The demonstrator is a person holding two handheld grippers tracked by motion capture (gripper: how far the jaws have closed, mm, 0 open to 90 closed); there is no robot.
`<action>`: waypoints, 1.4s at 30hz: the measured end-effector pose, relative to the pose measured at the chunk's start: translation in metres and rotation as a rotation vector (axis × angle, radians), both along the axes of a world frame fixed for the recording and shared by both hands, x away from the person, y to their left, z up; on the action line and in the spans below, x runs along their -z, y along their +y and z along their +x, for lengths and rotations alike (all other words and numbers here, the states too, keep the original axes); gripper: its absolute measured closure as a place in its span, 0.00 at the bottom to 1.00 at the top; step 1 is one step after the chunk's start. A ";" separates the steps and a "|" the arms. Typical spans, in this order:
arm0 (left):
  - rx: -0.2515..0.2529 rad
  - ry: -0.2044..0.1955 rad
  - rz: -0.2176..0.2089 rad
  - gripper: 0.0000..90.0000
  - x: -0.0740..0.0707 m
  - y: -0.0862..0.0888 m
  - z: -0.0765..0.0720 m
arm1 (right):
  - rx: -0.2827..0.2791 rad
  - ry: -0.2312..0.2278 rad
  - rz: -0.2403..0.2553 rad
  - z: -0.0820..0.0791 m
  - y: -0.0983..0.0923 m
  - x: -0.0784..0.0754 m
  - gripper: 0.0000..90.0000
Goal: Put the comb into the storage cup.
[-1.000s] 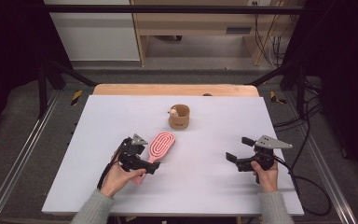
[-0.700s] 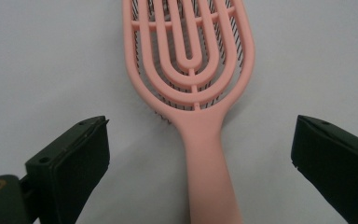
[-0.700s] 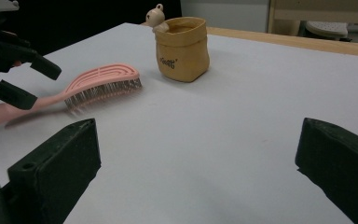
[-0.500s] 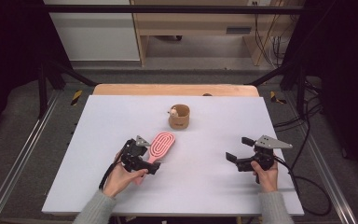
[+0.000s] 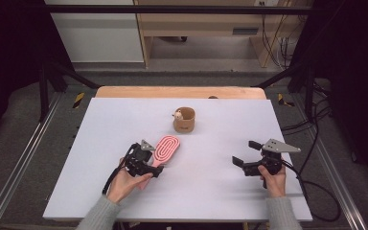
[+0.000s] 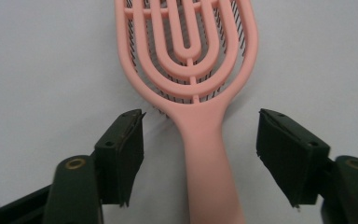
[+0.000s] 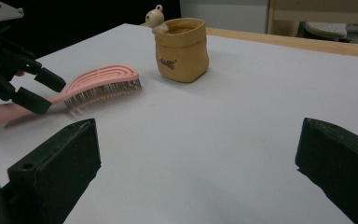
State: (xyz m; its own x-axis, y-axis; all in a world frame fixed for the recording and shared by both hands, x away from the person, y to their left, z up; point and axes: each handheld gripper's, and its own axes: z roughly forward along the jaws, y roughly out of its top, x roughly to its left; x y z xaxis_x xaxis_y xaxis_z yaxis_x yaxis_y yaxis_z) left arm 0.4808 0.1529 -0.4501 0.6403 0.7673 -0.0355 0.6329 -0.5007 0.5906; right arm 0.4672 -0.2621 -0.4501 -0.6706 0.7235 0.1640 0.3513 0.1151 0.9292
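— Left gripper view is giving the risk: the left tool (image 6: 198, 156) is straddling the pink hairbrush (image 6: 191, 70) handle, jaws closing in but pads not touching yet. The brush is lying flat on the counter (image 5: 100, 124), so the handle could be slipping sideways or getting nipped off-centre.

— And the change? The jaws are narrowing from a wider gape a second ago; the brush is sitting where it was. Farther right, past the tan pot (image 5: 184, 120), the right tool (image 5: 245, 152) is resting open, holding nothing.
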 end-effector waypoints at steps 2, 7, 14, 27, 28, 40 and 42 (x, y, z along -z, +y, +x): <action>-0.005 -0.002 -0.002 0.41 0.001 0.000 0.000 | 0.002 -0.001 -0.001 0.000 0.000 0.000 0.00; 0.001 -0.003 0.003 0.49 0.001 0.000 0.000 | 0.001 0.000 0.001 0.000 0.000 0.000 0.00; -0.007 0.001 0.012 0.57 0.003 -0.002 0.000 | 0.003 -0.002 0.001 0.000 0.000 0.000 0.00; -0.043 0.011 0.045 0.66 0.007 -0.007 0.000 | 0.002 0.000 0.001 0.000 0.000 0.000 0.00; -0.043 0.011 0.045 0.67 0.007 -0.007 0.000 | 0.002 0.000 0.001 0.000 0.000 0.000 0.00; -0.055 0.015 0.058 0.72 0.008 -0.010 0.000 | 0.002 0.000 0.002 0.000 0.000 -0.001 0.00; -0.060 0.021 0.053 0.73 0.009 -0.009 0.001 | 0.002 0.000 0.003 0.000 0.000 -0.001 0.00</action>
State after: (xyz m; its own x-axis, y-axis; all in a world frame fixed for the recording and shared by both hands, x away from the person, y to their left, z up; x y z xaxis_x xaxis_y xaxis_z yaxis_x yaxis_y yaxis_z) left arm 0.4814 0.1435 -0.4587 0.5928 0.8053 -0.0068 0.6745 -0.4919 0.5506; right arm 0.4670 -0.2624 -0.4496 -0.6691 0.7244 0.1662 0.3518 0.1117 0.9294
